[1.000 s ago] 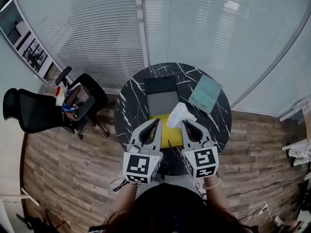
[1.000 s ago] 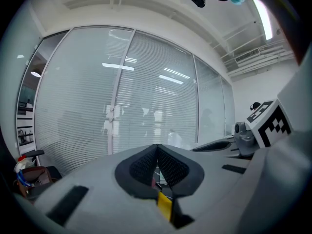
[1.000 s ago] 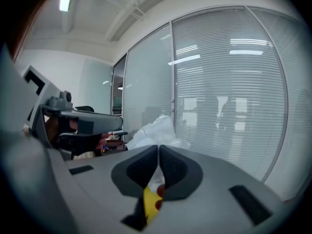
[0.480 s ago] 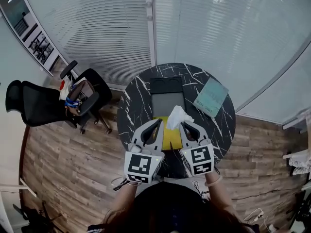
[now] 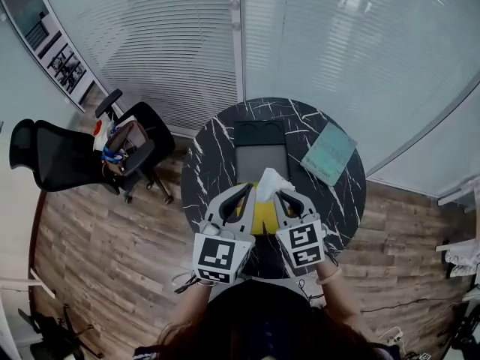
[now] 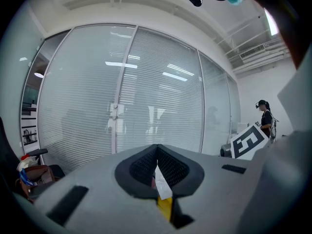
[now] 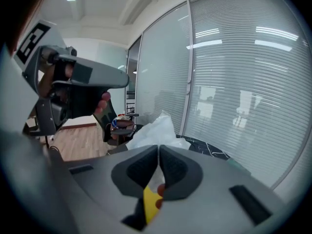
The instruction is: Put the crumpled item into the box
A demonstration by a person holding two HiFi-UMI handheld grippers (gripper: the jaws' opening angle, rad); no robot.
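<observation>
The white crumpled item hangs over the round black marble table, just before the near edge of the open black box. My right gripper is shut on its lower part. In the right gripper view the crumpled item sticks up past my right gripper. My left gripper hovers close to the item's left side without touching it. In the left gripper view my left gripper is shut, with a thin white sliver showing between the pads. What that sliver is I cannot tell.
A flat yellow item lies on the table under both grippers. A teal book lies at the table's right. Two black office chairs stand on the wooden floor to the left. Glass walls with blinds curve behind the table.
My right gripper has carried the white crumpled item leftward, closer to the left gripper and the box's near edge. The left gripper has barely moved.
</observation>
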